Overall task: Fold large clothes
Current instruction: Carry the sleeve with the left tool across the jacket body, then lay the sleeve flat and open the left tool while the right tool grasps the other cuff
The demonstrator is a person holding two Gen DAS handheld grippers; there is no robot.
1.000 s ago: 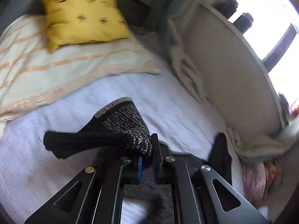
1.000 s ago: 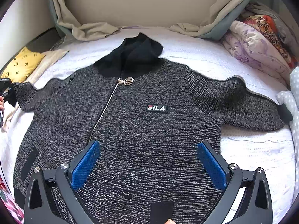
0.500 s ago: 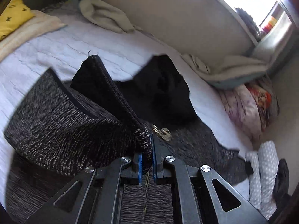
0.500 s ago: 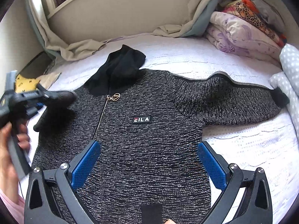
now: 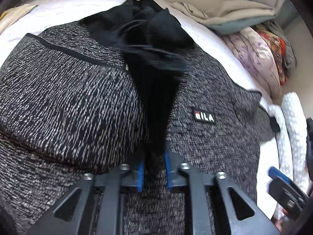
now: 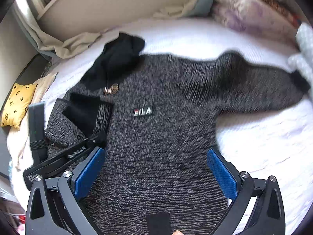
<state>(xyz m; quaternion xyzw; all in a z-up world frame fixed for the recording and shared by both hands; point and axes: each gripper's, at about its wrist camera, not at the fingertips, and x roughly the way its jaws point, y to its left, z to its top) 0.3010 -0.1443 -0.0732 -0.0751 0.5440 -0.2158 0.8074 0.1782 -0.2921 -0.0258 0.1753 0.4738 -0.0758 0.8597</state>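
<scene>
Sleeve of the grey-and-black knit zip jacket got swung across onto the chest. Left gripper is just opening, black cuff loose between its jaws – first fold about done. Right gripper hangs wide open, holding nothing.

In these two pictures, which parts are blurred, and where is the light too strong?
Left wrist view: the black cuff between the opening pads is smeared; the logo patch stays readable. Right wrist view: the far sleeve and bedsheet are streaked, and the bedsheet looks washed out.
</scene>
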